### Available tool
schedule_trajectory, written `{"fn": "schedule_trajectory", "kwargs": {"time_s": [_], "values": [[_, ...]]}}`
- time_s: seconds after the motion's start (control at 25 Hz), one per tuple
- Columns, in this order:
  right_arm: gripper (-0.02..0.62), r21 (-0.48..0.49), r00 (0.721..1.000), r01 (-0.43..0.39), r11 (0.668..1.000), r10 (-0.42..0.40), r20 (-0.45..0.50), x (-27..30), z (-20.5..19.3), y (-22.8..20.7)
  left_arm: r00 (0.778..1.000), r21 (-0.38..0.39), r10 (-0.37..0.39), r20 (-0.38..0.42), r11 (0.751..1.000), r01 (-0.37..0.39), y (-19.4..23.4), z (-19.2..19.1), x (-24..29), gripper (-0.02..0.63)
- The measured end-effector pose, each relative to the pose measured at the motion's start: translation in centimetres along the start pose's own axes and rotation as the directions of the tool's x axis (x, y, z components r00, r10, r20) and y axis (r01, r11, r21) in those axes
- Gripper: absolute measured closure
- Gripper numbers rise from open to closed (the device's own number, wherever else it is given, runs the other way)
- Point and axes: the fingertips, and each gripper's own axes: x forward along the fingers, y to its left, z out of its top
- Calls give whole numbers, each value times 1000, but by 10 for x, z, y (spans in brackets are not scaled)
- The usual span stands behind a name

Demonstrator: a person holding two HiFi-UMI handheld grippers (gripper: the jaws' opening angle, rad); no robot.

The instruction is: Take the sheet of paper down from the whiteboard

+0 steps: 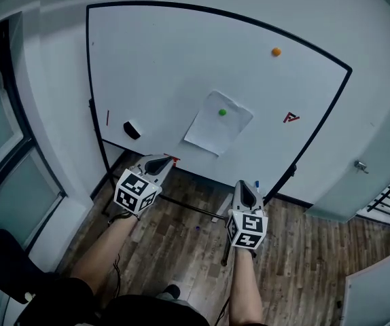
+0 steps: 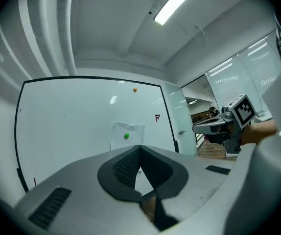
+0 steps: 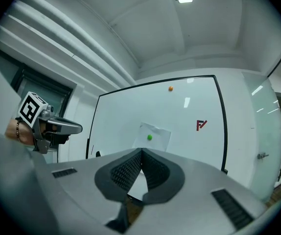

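On our left, our left tongs (image 1: 166, 160) were shut tight with nothing in them. Past them, the sheet of paper (image 1: 212, 131) was stuck on the whiteboard (image 1: 161, 60) under a green magnet (image 1: 222, 112). Our right tongs (image 1: 244, 184) were shut and empty too, away from the paper.

Cool, even white light is cast from above by ceiling strip lamps (image 2: 175, 4), which are seen as bright bars in both gripper views. Pale streaks of glare are reflected on the whiteboard (image 2: 81, 126), and hardly any shadow is thrown on it. Both gripper views are bent strongly by the wide lens: the board's frame is bowed and the corners are blacked out. In the head view the frame is curved too, the wooden floor (image 1: 304, 250) is dimmer, and the lower left corner is lost in darkness.
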Motion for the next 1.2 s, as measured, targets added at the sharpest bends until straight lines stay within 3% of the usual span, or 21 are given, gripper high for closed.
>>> {"fn": "schedule_trajectory", "kwargs": {"time_s": [0.56,1.2], "values": [[572,23,999,23,999,-23,-26,79,-17,-19,1000,9,-27,5,1000,27,56,-3,86,586],[572,27,982,188,982,-188,-22,221,-2,-18,971,53,-237,34,970,235,154,-6,211,586]]}}
